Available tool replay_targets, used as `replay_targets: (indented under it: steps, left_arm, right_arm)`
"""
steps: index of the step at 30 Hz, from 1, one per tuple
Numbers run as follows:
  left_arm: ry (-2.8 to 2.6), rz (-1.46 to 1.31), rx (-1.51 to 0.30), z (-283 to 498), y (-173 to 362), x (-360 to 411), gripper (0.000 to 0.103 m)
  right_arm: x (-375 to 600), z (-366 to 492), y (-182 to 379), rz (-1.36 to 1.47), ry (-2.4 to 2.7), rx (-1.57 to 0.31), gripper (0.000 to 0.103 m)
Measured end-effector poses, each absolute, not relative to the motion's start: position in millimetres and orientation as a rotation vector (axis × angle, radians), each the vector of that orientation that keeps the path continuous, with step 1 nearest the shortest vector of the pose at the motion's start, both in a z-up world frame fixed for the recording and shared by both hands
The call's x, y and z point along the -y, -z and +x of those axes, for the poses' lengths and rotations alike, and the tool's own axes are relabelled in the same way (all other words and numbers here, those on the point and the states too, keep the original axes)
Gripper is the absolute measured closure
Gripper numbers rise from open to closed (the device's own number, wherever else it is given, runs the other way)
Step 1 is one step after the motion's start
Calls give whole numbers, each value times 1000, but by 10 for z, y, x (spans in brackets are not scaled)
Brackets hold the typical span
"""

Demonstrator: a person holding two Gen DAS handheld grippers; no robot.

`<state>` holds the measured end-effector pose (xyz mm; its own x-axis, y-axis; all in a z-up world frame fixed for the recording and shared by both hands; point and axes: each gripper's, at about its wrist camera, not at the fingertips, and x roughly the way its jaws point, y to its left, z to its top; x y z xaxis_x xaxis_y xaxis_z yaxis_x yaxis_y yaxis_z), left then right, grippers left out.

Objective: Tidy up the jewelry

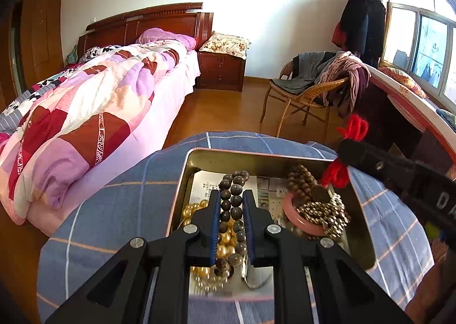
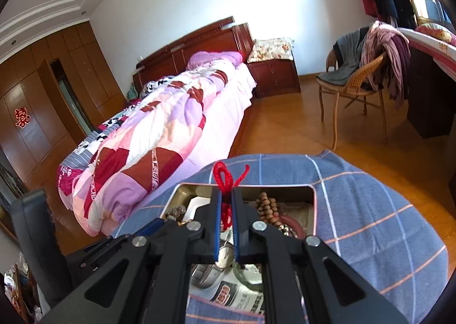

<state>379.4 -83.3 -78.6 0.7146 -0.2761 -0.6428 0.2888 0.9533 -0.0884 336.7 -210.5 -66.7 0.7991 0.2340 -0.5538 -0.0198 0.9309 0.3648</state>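
A gold metal tin [image 1: 256,160] lined with newspaper sits on a blue checked cloth [image 1: 114,204]. It holds a dark bead bracelet [image 1: 232,204], gold pearls [image 1: 193,210], a brown bead strand [image 1: 302,181], a pink bangle [image 1: 302,222] and a metal chain [image 1: 325,213]. My left gripper [image 1: 232,195] is shut on the dark bead bracelet inside the tin. My right gripper [image 2: 226,194] is shut on a red cord [image 2: 226,175] over the tin [image 2: 310,195]; in the left wrist view it [image 1: 353,150] enters from the right with the cord [image 1: 336,173].
A bed with a patchwork quilt [image 1: 85,113] lies to the left. A wicker chair draped in clothes [image 1: 310,87] and a dark desk [image 1: 399,113] stand to the right. A nightstand [image 1: 222,67] is by the far wall. A watch [image 2: 211,270] lies in the tin's near end.
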Motion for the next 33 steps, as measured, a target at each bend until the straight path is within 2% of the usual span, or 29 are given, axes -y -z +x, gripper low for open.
replay_targets:
  steps: [9, 17, 19, 21, 23, 24, 33]
  left_arm:
    - [270, 65, -763, 3993, 1053, 950, 88]
    - [220, 136, -733, 3994, 1135, 1038, 87]
    - [219, 141, -733, 3985, 1135, 1046, 81]
    - [252, 131, -737, 3978, 1134, 1053, 52]
    - [283, 120, -740, 3946, 1124, 1082, 36]
    - [279, 126, -737, 3952, 1116, 1086, 32]
    - [230, 147, -712, 3911, 1056, 1081, 30]
  right_arm:
    - [2136, 3577, 969, 348, -89, -693, 92]
    - [2243, 3618, 1100, 403, -86, -709, 85]
    - [2232, 3590, 1064, 396, -87, -694, 79]
    - [2218, 3549, 1016, 391, -81, -669, 65]
    - [2225, 3492, 950, 386, -69, -627, 48]
    - [2231, 3466, 922, 383, -62, -608, 47]
    - [2309, 3386, 866, 371, 29, -566, 46]
